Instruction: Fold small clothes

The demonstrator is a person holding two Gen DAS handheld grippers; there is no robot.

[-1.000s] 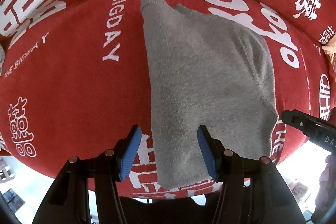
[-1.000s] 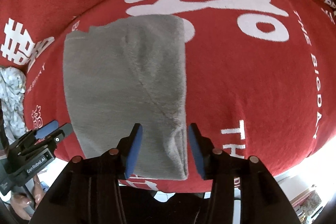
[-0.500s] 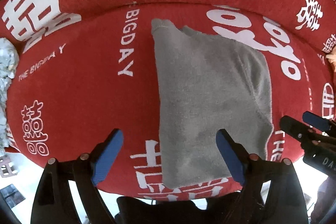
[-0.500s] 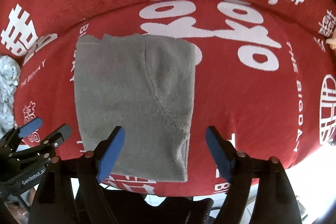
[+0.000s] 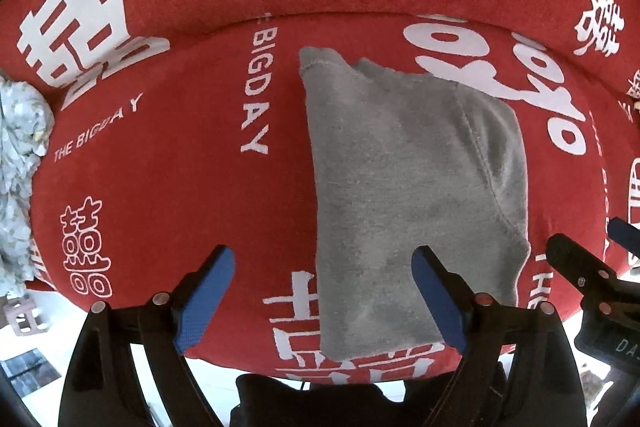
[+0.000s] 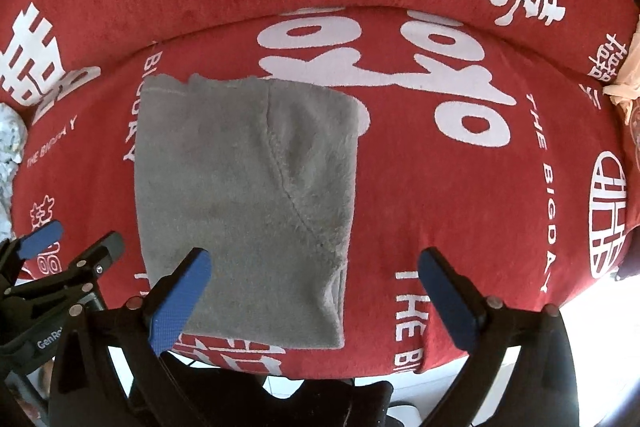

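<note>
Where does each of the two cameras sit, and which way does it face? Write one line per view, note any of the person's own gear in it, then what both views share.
Left wrist: sits on the left gripper, facing down at the grey garment; its jaws stand open, and the right gripper shows at the right edge.
Right wrist: sits on the right gripper, facing down; jaws open, the left gripper at the left edge.
Shared: the folded grey garment on the red cover.
</note>
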